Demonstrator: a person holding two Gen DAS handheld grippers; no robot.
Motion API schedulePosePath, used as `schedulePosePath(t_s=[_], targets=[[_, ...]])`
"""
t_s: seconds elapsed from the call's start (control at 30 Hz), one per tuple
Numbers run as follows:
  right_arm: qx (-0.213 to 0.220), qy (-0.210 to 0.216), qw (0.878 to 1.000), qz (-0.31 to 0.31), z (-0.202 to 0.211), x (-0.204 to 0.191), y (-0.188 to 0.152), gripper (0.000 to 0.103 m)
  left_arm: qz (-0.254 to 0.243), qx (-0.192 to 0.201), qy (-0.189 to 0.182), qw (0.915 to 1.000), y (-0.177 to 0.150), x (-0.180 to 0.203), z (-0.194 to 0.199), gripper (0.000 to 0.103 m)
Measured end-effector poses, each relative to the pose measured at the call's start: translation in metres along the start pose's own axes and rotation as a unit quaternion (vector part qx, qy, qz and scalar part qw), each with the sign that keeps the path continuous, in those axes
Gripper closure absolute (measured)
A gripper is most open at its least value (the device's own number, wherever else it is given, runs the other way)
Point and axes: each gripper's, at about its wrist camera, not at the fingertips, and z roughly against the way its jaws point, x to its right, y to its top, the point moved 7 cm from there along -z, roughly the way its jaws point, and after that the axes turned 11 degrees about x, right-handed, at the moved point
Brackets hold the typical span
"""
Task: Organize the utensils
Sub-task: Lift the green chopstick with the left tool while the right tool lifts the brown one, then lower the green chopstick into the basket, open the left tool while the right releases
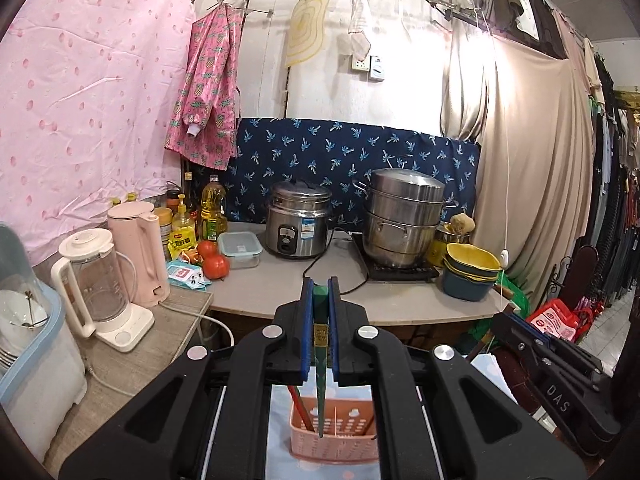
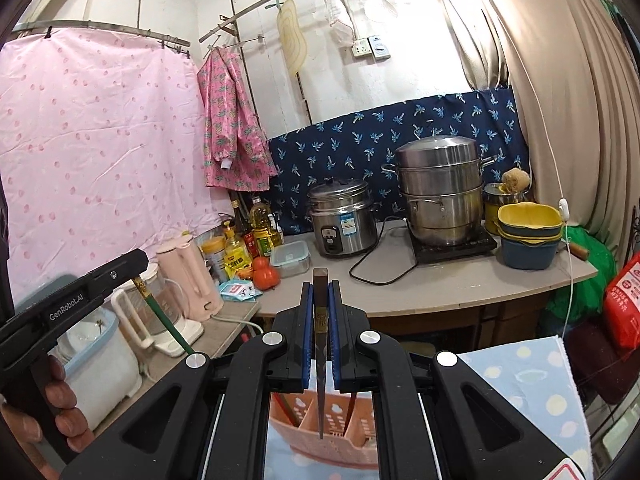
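Both jaws are clamped, left gripper (image 1: 321, 280) on a green chopstick (image 1: 320, 360), right gripper (image 2: 321, 284) on a brown chopstick (image 2: 320, 360), which may miss the pink basket (image 1: 334, 436) if tilted.

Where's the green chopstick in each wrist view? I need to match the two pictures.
Left wrist: the green chopstick runs down the centre, clamped in the left gripper, tip over the pink basket.
Right wrist: the same chopstick slants at left, under the left gripper.
Shared landmark: the rice cooker on the counter.
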Motion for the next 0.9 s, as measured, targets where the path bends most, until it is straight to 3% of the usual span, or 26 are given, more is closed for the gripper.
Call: schedulePosePath(t_s=[0.3,0.67,0.9], targets=[[-0.027,0.004,0.999,-0.030,-0.045,0.011,-0.029,0.096,-0.002,-0.028,0.002,0.9996,-0.037,-0.005,-0.047,0.096],[0.013,0.019,0.999,-0.023,-0.046,-0.004,0.010,0.096,0.003,-0.035,0.003,0.9994,-0.047,-0.014,-0.062,0.096],[-0.028,0.008,0.999,-0.018,-0.060,0.004,-0.034,0.096,0.008,-0.052,0.002,0.9986,-0.064,-0.014,-0.068,0.096]])
